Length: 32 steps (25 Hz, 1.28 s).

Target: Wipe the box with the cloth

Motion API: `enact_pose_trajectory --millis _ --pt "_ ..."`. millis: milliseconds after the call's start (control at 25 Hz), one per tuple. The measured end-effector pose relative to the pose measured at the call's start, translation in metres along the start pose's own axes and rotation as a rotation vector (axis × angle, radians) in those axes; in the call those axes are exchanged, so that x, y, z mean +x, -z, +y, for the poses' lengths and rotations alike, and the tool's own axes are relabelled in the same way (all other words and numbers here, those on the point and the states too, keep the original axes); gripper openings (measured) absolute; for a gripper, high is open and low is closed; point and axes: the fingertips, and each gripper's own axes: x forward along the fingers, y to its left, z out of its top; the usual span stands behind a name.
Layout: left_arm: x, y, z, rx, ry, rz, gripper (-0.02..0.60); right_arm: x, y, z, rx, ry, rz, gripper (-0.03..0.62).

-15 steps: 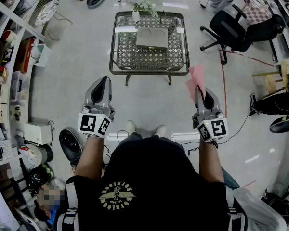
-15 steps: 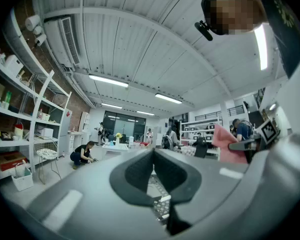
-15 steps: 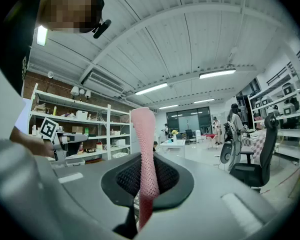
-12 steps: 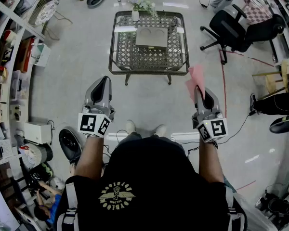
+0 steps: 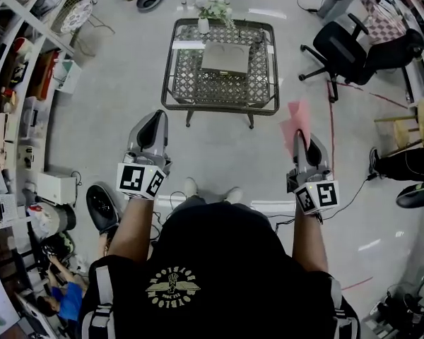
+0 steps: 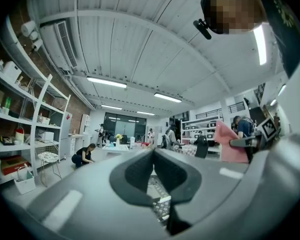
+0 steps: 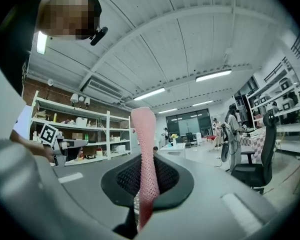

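A grey box [image 5: 225,57] with two round hollows lies on the metal lattice table [image 5: 221,90] ahead of me. My right gripper [image 5: 301,136] is shut on a pink cloth [image 5: 297,120] that sticks up past its jaws; the pink cloth [image 7: 144,154] stands pinched between the pads in the right gripper view. My left gripper [image 5: 155,121] is held at the same height, shut with nothing in it; in the left gripper view its jaws meet at the left gripper [image 6: 153,169]. Both grippers are held well short of the table.
A vase of flowers [image 5: 208,11] stands at the table's far edge. A black office chair [image 5: 353,44] is at the right, shelving [image 5: 18,83] along the left. A person crouches at lower left [image 5: 56,299]. Bare floor lies between me and the table.
The view has shifted slightly; the right gripper with the cloth sits a little lower and farther right. The person at lower left has moved.
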Motion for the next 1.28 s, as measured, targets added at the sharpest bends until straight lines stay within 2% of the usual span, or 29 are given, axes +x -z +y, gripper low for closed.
enact_pose_trajectory --millis 280,720,1000,1280 --pt "0.008 -0.005 -0.032 0.026 -0.03 -0.016 0.0 -0.013 -0.001 -0.037 -0.017 -0.023 -0.007 0.017" --pt "-0.008 -0.01 -0.048 0.052 -0.114 -0.021 0.0 -0.027 0.0 -0.068 -0.004 -0.047 -0.018 0.017" --pt "-0.005 -0.011 -0.043 0.048 -0.115 -0.031 0.0 -0.023 0.003 -0.066 -0.001 -0.039 -0.012 0.017" --pt "0.026 -0.006 -0.031 0.032 -0.086 -0.039 0.0 -0.005 0.001 -0.073 -0.019 -0.014 -0.007 0.017"
